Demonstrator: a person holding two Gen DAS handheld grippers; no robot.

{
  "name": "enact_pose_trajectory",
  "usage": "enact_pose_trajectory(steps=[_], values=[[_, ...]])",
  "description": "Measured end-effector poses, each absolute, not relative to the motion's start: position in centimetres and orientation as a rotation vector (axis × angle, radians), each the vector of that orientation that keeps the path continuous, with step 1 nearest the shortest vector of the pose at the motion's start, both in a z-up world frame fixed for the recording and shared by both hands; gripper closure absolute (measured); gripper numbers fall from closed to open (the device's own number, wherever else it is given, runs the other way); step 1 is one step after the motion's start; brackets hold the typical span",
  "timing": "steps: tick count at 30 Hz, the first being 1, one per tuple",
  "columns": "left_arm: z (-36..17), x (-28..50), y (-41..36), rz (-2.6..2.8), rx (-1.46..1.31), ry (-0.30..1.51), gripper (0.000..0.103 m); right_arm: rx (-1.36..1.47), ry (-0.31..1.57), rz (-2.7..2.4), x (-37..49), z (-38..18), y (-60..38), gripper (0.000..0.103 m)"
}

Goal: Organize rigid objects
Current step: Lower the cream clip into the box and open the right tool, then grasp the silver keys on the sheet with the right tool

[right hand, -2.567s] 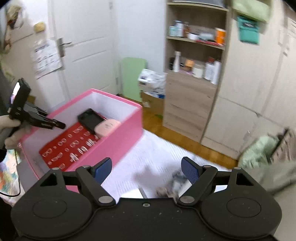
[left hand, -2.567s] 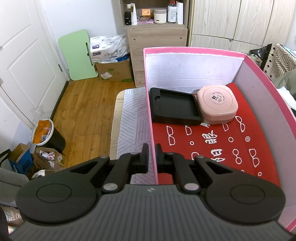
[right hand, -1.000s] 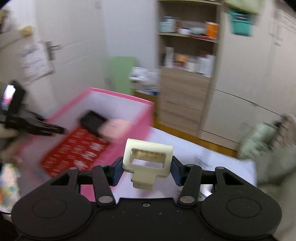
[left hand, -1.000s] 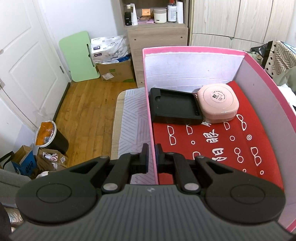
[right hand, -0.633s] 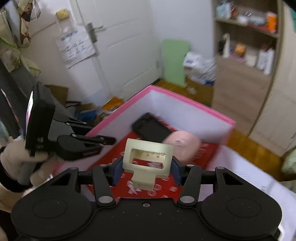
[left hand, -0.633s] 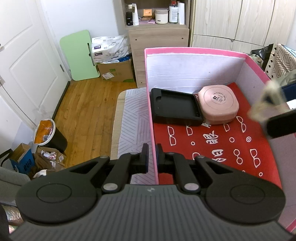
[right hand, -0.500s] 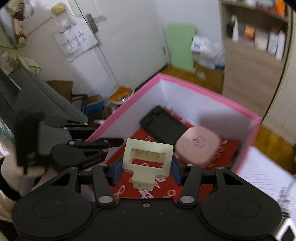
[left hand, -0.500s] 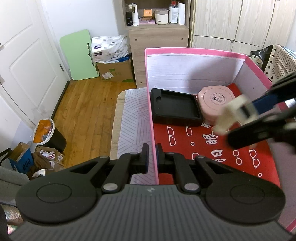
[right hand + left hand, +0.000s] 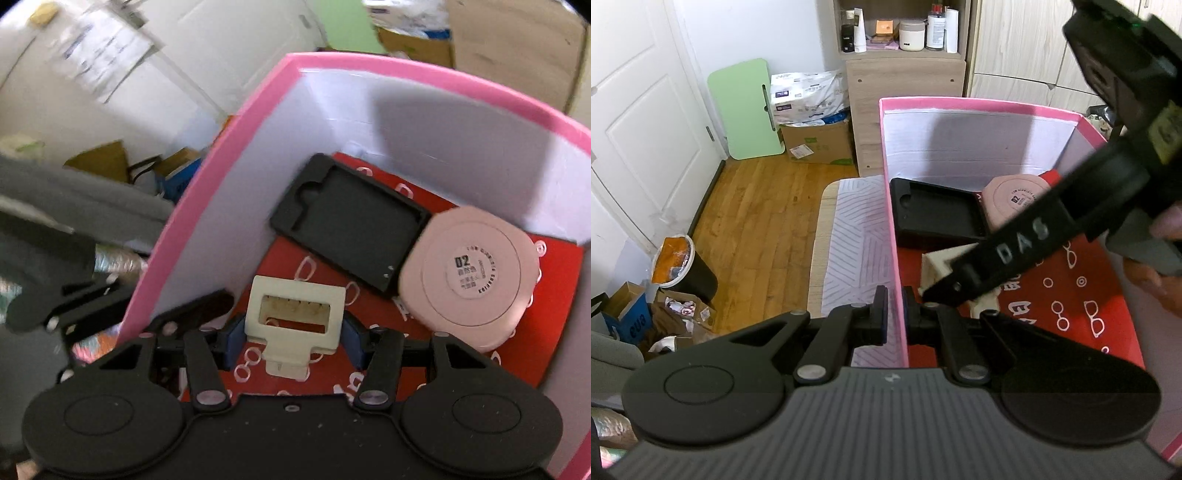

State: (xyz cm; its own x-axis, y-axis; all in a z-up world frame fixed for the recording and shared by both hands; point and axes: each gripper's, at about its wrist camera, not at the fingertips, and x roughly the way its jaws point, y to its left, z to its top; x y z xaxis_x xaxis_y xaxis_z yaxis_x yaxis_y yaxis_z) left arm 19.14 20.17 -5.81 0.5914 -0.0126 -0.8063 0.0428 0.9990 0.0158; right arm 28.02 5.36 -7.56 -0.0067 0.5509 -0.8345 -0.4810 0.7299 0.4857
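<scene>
Three items in pink box (image 9: pixel 258 122): black tray (image 9: pixel 351 225), pink case (image 9: pixel 469 277), cream part (image 9: pixel 295 314) between right hand-held gripper (image 9: pixel 291 338) opening jaws; left hand-held gripper (image 9: pixel 892 314) clamps box wall.

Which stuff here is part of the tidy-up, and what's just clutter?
In the job:
- pink box
- cream plastic part, between the opening jaws of the right gripper
- black tray
- pink case
- left gripper, clamped on the box wall

Just lying about:
- bin
- green board
- cardboard box
</scene>
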Motion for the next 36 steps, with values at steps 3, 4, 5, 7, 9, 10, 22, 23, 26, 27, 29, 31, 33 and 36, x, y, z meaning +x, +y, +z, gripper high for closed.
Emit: enact_pose_trajectory(steps=[3, 4, 5, 7, 9, 10, 22, 23, 26, 27, 29, 31, 33, 36], values=[[-5.8, 19.1, 20.3, -0.037, 0.034, 0.938, 0.096, 0.115, 1.365, 0.812, 28.3, -7.6, 4.7, 0.03], [-5.8, 19.1, 20.3, -0.04, 0.039, 0.937, 0.096, 0.117, 1.355, 0.815, 28.2, -7.3, 4.4, 0.03], [-5.8, 19.0, 20.2, -0.042, 0.048, 0.936, 0.097, 0.114, 1.338, 0.82, 27.9, -6.8, 4.1, 0.03], [-5.8, 19.0, 20.1, -0.04, 0.054, 0.936, 0.097, 0.108, 1.296, 0.842, 27.2, -5.7, 3.5, 0.03], [-5.8, 19.0, 20.0, -0.04, 0.057, 0.933, 0.097, 0.119, 1.265, 0.868, 26.3, -4.2, 2.4, 0.03], [-5.8, 19.1, 20.1, -0.04, 0.056, 0.933, 0.097, 0.119, 1.238, 0.881, 25.7, -3.3, 1.8, 0.03], [-5.9, 18.8, 19.9, -0.039, 0.056, 0.925, 0.096, -0.055, 0.81, 0.86, 19.8, 3.7, -4.6, 0.029], [-5.9, 18.7, 20.0, -0.039, 0.054, 0.925, 0.096, -0.053, 0.768, 0.854, 19.4, 3.8, -5.3, 0.029], [-5.9, 18.8, 19.9, -0.038, 0.056, 0.925, 0.096, -0.063, 0.678, 0.824, 18.0, 3.9, -7.4, 0.025], [-5.9, 18.8, 19.9, -0.036, 0.058, 0.924, 0.096, -0.073, 0.673, 0.818, 17.7, 3.9, -7.9, 0.025], [-5.8, 18.7, 19.8, -0.033, 0.066, 0.921, 0.096, -0.081, 0.707, 0.806, 17.3, 3.8, -9.1, 0.025], [-5.8, 18.7, 19.8, -0.032, 0.066, 0.92, 0.096, -0.086, 0.769, 0.792, 16.9, 3.5, -10.3, 0.025], [-5.8, 18.8, 20.0, -0.035, 0.057, 0.92, 0.096, -0.096, 0.827, 0.77, 16.4, 3.1, -11.4, 0.025], [-5.8, 18.8, 20.0, -0.036, 0.054, 0.92, 0.096, -0.066, 0.925, 0.737, 15.6, 2.2, -13.3, 0.025]])
